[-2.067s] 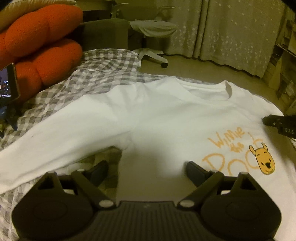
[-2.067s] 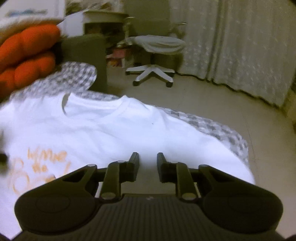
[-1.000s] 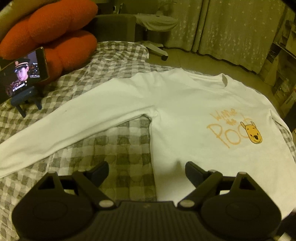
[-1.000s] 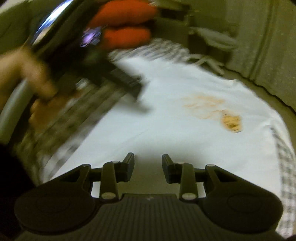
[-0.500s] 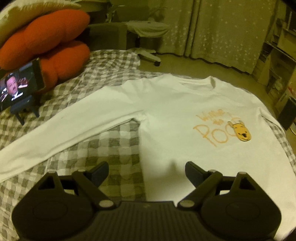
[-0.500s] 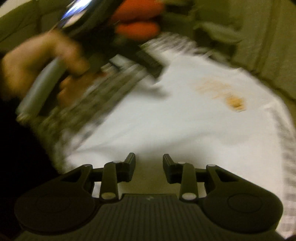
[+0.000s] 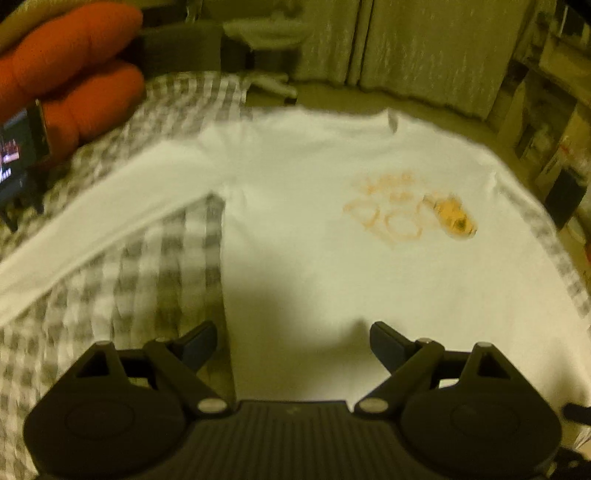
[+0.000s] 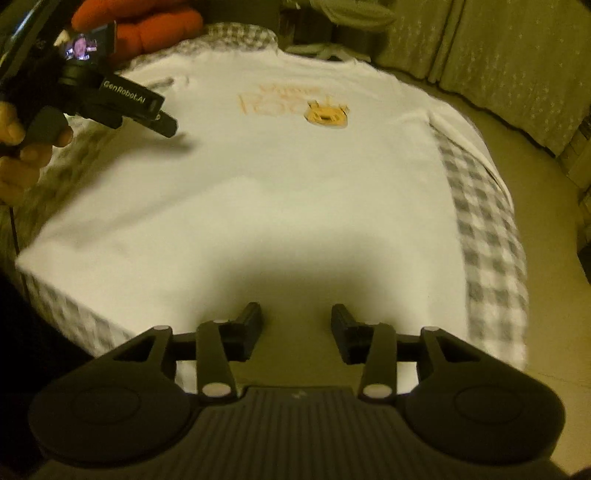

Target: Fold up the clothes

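Note:
A white long-sleeved shirt (image 7: 314,206) with an orange print and a yellow bear face (image 7: 456,221) lies flat on the checked bed cover, one sleeve (image 7: 92,229) stretched out to the left. My left gripper (image 7: 293,341) hovers open over the shirt's left side edge, holding nothing. In the right wrist view the same shirt (image 8: 258,184) fills the middle. My right gripper (image 8: 295,325) hangs above its lower part with jaws opening and nothing between them. The left gripper (image 8: 162,123), held by a hand (image 8: 22,147), shows at upper left there.
A grey-and-white checked bed cover (image 7: 122,295) lies under the shirt. Orange cushions (image 7: 74,70) and a phone on a stand (image 7: 18,158) sit at the far left. An office chair (image 8: 351,18), curtains (image 7: 424,48) and shelves (image 7: 554,122) stand beyond the bed; floor (image 8: 546,258) lies to the right.
Both views have slid toward the shirt's lower part. My right gripper's jaws have spread wider. The left gripper stays wide open; its view is now blurred.

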A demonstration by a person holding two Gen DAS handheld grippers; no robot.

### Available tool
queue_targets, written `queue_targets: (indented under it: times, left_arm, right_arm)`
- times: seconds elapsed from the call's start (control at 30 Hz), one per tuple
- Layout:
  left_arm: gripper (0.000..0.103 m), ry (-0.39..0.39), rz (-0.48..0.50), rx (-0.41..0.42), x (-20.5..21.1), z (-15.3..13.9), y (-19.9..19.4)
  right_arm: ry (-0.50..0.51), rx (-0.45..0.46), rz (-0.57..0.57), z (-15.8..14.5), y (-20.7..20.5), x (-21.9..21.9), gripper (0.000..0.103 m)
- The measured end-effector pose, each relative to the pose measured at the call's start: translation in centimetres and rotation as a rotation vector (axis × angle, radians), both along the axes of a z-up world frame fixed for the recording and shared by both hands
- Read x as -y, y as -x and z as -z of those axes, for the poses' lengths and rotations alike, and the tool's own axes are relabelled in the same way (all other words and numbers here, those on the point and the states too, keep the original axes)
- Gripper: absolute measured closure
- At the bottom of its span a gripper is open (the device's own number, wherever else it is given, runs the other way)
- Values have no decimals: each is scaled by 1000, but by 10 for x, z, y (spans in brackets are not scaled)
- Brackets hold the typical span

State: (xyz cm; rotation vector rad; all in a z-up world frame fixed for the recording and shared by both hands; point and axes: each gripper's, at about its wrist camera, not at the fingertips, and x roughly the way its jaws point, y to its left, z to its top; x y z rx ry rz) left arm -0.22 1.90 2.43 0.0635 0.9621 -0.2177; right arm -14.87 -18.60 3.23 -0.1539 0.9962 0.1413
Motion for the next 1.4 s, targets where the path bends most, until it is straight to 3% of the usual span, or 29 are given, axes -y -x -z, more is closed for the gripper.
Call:
queue_targets:
  times: [0.23,0.33,0.43,0.53,0.63,1.0,1.13,1.4]
  left_arm:
    - [13,32,-25,34,1,-12,16]
    - [15,33,-2,46,8,-12,29]
    - [15,28,16,11,14,-4,38]
    - [15,-15,29,25,19,-2,48]
    - [15,-44,32,33,23,1,60]
    - [17,-69,59,39,34,5,83]
    - [24,-62,59,66,35,-1,85]
    - [25,-21,-2,133,30,-14,72]
  right_arm:
    - [-63,63,107,-15,4,37,58]
    - [-44,-16,175,1,-3,49,58]
    - [-8,-20,190,-3,-1,54,58]
    - [-56,-43,251,-4,1,73,61]
    - [-55,-47,257,-4,5,80,68]
    - [33,-110,219,0,17,83,69]
    - [25,-54,244,-13,16,87,69]
    - [-40,63,234,-31,1,89,69]
